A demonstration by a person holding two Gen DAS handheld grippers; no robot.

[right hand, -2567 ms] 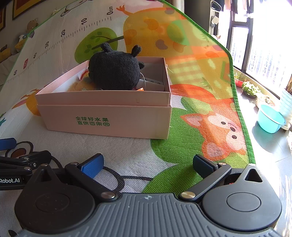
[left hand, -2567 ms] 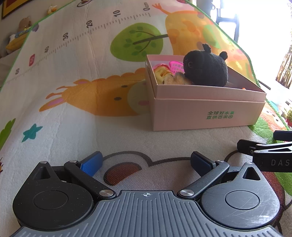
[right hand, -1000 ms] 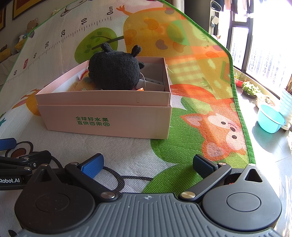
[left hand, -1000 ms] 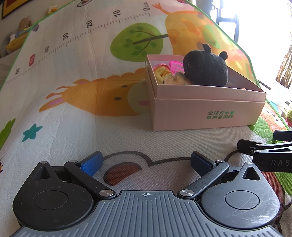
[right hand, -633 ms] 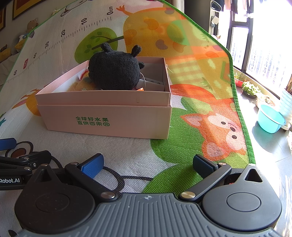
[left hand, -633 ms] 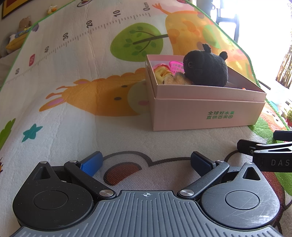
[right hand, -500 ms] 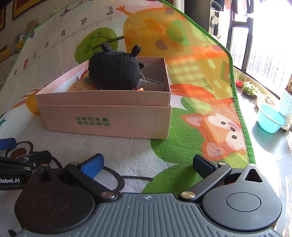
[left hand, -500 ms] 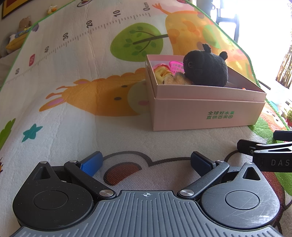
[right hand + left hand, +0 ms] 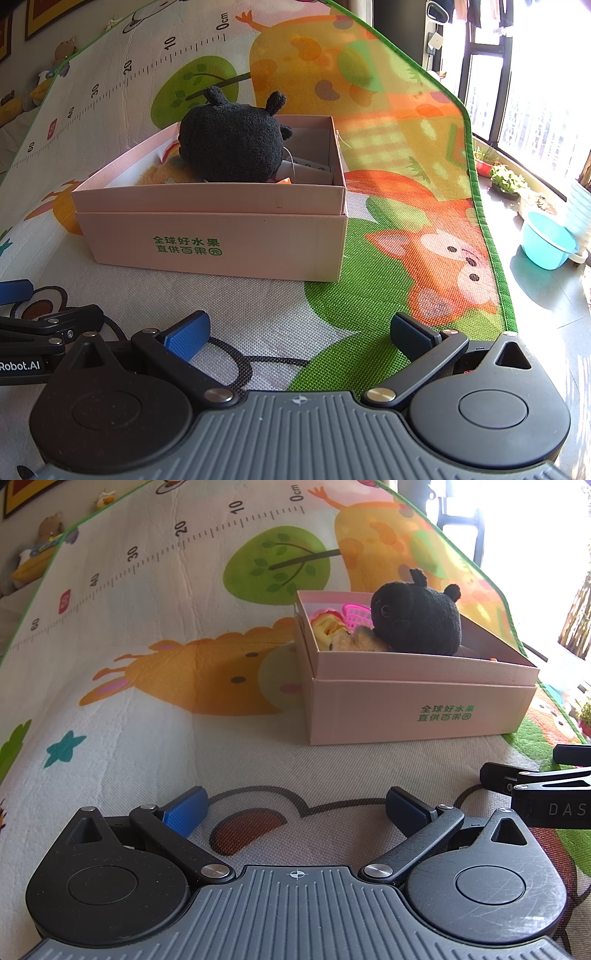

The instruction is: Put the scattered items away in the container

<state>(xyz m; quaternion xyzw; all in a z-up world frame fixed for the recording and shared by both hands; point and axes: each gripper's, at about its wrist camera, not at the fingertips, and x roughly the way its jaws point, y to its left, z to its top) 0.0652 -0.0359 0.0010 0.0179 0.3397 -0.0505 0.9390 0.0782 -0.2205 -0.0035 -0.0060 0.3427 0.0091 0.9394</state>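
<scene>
Both the left tool (image 9: 295, 806) and right tool (image 9: 299, 334) rest wide apart and empty on the play mat (image 9: 147, 646), the pink box (image 9: 221, 229) at twelve o'clock already holding a black plush toy (image 9: 231, 144) piled high enough to tip out if bumped.

A pale pink cardboard box (image 9: 421, 709) with green lettering sits open on the play mat, holding a black plush toy (image 9: 415, 618), a pink basket (image 9: 356, 613) and yellowish soft toys (image 9: 332, 627).

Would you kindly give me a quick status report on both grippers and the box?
Left gripper open, empty. Right gripper open, empty. Black plush toy sits in the pink box with other toys. Nothing loose seen on the play mat.
</scene>
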